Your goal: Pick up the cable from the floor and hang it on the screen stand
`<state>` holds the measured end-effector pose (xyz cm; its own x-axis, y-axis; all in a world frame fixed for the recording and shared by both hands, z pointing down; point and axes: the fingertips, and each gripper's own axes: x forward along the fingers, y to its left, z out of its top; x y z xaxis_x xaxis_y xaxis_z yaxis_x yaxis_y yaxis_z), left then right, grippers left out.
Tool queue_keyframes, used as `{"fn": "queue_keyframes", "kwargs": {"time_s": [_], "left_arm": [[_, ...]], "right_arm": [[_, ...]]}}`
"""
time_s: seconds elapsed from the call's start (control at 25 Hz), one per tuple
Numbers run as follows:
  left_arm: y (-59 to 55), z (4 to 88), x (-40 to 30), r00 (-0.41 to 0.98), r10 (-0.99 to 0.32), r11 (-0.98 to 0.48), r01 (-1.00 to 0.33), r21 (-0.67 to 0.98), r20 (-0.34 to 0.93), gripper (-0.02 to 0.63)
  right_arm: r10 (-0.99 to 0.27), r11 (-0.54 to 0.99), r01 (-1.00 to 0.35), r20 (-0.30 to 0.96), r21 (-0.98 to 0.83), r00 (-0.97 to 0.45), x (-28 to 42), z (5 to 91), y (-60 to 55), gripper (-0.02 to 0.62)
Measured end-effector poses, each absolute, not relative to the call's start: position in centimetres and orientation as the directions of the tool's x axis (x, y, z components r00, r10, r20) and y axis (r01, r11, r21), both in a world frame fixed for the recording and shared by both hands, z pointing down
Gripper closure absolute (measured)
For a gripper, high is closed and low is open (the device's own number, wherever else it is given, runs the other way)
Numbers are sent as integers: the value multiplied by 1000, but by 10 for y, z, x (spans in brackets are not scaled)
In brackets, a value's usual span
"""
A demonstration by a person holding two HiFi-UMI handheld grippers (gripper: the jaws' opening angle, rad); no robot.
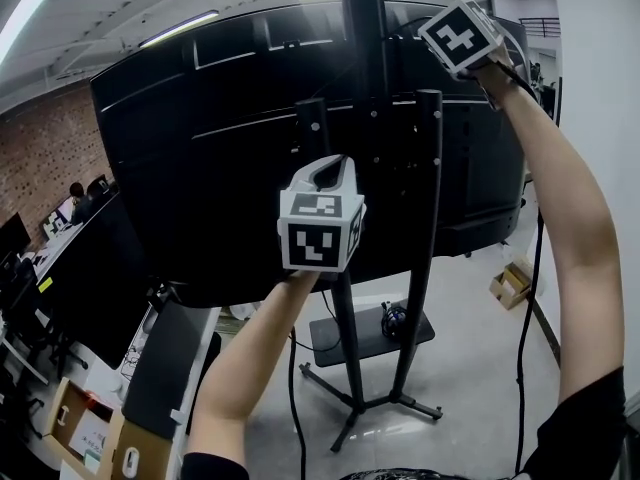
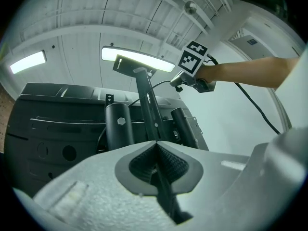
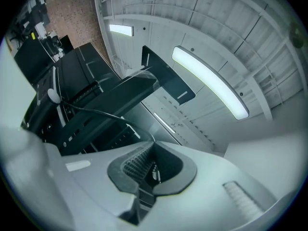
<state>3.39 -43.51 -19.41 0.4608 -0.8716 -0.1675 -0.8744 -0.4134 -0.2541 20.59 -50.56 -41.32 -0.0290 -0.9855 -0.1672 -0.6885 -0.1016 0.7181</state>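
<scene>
A thin black cable [image 1: 523,328] hangs down along the right arm, and another stretch [image 1: 293,388] drops below the left hand. My left gripper [image 2: 156,150] is shut on the cable [image 2: 168,196], held up behind the big black screen [image 1: 200,158], just in front of the screen stand [image 1: 430,188] posts. High up near the stand's central post [image 1: 362,28], my right gripper [image 1: 450,30] is shut on the cable too. In the right gripper view the cable [image 3: 91,110] runs from the right gripper [image 3: 151,150] left toward the stand's top bracket [image 3: 159,81].
The stand's base shelf [image 1: 350,340] carries a dark headset [image 1: 394,319]. A cardboard box [image 1: 511,285] lies on the floor at right, near a white wall [image 1: 600,88]. Desks with monitors [image 1: 95,268] and open boxes [image 1: 75,428] fill the left side.
</scene>
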Motion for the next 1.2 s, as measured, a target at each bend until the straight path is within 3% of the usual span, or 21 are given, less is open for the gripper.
{"fn": "queue_keyframes", "kwargs": {"time_s": [0.28, 0.44, 0.6, 1.2], "left_arm": [[-435, -188, 46, 450, -879, -400, -875, -272, -157, 607], [-435, -182, 45, 446, -882, -401, -879, -258, -149, 607], [-440, -172, 48, 444, -887, -403, -880, -252, -130, 607], [-445, -152, 119, 518, -849, -482, -840, -248, -106, 607]], "right_arm": [[-968, -108, -694, -235, 712, -91, 186, -446, -494, 580], [-972, -166, -738, -233, 654, 11, 221, -446, -487, 580], [-987, -144, -760, -145, 634, 66, 259, -409, -503, 581], [-962, 257, -869, 196, 424, -189, 277, -268, -548, 581]]}}
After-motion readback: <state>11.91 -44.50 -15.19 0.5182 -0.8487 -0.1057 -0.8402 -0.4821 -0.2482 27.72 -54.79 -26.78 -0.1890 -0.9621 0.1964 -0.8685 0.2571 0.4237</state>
